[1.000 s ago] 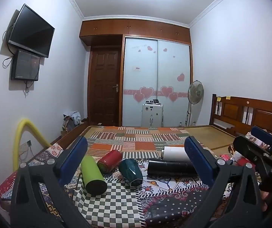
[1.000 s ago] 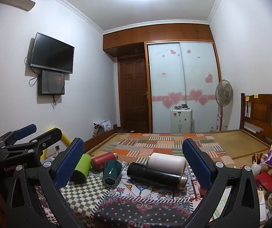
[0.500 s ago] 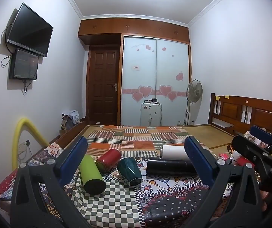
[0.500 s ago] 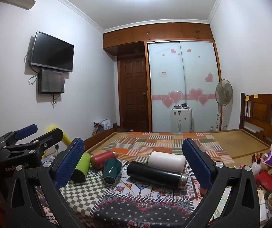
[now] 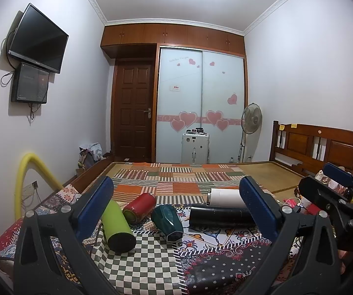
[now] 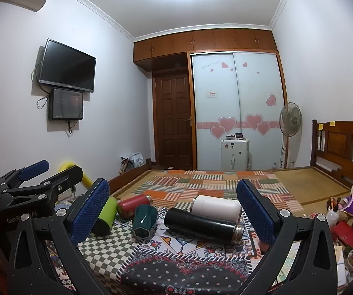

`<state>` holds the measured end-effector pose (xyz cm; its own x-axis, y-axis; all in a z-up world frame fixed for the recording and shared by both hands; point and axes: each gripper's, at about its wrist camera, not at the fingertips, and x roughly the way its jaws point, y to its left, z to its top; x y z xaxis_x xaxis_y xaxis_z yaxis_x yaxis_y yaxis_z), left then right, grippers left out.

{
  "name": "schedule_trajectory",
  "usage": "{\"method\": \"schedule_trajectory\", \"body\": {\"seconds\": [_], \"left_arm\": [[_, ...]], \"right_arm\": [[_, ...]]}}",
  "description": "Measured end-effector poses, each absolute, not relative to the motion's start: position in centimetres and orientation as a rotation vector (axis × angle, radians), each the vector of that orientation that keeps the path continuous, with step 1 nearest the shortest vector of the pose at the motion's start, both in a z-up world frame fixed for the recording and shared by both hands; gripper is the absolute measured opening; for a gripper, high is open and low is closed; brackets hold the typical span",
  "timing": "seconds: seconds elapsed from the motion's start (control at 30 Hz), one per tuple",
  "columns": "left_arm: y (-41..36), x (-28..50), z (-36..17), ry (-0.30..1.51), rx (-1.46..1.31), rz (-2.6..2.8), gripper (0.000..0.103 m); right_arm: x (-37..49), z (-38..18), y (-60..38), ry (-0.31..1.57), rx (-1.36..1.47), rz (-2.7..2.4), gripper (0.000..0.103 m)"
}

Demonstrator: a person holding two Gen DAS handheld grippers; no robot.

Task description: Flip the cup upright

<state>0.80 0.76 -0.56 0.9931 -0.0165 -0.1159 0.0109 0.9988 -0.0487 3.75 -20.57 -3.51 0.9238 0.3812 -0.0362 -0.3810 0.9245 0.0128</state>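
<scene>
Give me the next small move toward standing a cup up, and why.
Probably ease the right gripper forward and down toward the black flask. It lies on its side on the bedspread, nearest that gripper's open jaws. The left gripper is also open, and nothing is held yet.

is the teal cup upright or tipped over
Tipped over. The teal cup lies on its side on the bedspread, its faceted base facing the right wrist camera. Neither gripper touches it.
</scene>
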Motion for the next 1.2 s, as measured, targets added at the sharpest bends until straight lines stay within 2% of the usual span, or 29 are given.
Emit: {"method": "schedule_trajectory", "body": {"seconds": [1.2], "left_arm": [[0.61,0.82,-0.59,0.118,-0.046,-0.017,0.103]], "right_arm": [[4.04,-3.58,-20.4,0.044,0.006,0.386,0.103]]}}
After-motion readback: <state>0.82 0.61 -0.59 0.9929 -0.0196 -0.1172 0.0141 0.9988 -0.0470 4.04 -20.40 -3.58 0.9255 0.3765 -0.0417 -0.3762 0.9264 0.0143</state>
